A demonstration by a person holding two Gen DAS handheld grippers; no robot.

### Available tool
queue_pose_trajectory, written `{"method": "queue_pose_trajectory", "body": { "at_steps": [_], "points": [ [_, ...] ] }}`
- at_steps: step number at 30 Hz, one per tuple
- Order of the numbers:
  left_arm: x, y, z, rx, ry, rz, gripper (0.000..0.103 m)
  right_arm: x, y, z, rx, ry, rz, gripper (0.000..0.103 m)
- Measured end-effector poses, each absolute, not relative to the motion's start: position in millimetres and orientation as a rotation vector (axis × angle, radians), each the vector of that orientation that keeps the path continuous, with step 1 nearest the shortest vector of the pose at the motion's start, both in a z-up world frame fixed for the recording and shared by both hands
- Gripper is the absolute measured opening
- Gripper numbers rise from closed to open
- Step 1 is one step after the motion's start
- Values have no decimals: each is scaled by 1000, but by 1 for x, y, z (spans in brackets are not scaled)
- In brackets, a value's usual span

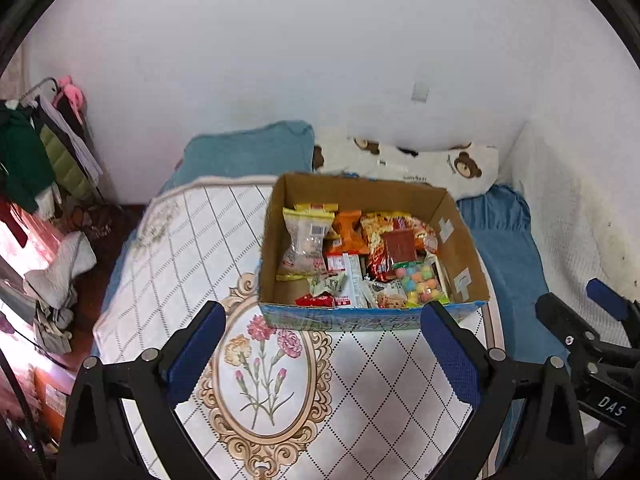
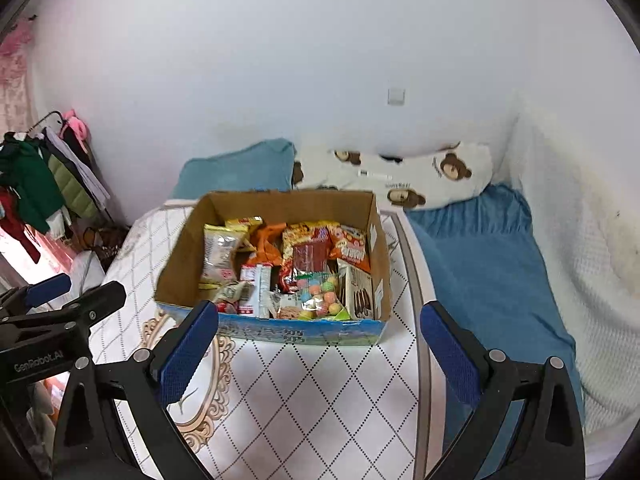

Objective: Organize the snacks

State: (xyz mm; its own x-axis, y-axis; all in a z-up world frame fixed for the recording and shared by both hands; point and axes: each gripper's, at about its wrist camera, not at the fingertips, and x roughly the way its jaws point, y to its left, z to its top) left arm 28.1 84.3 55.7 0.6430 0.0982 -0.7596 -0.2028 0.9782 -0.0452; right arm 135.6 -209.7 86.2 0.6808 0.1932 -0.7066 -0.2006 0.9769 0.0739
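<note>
Snack packets point(image 1: 360, 256) fill the cardboard box point(image 1: 460, 236) on the mat point(image 1: 168, 240); none lie outside. Left gripper point(image 1: 322, 344) and right gripper point(image 2: 320, 344) hover spread, empty. Sorting stage indeterminate.

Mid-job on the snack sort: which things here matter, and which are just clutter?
For the job:
- cardboard box
- snack packets inside it
- bag of coloured candy balls
- left hand-held gripper, open
- right hand-held gripper, open

Just lying about:
- bear-print pillow
- teal pillow
- clothes rack
</note>
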Motion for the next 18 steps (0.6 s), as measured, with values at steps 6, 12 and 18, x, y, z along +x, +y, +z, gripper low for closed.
{"method": "queue_pose_trajectory", "body": {
  "at_steps": [6, 12, 18],
  "points": [
    [-5, 75, 76, -113, 805, 166, 100, 95, -216, 117, -19, 722, 226, 103],
    [-26, 68, 86, -102, 775, 163, 100, 73, -221, 131, -8, 703, 238, 103],
    [-25, 65, 83, -99, 778, 168, 100, 74, -228, 121, 8, 732, 239, 103]
  ]
}}
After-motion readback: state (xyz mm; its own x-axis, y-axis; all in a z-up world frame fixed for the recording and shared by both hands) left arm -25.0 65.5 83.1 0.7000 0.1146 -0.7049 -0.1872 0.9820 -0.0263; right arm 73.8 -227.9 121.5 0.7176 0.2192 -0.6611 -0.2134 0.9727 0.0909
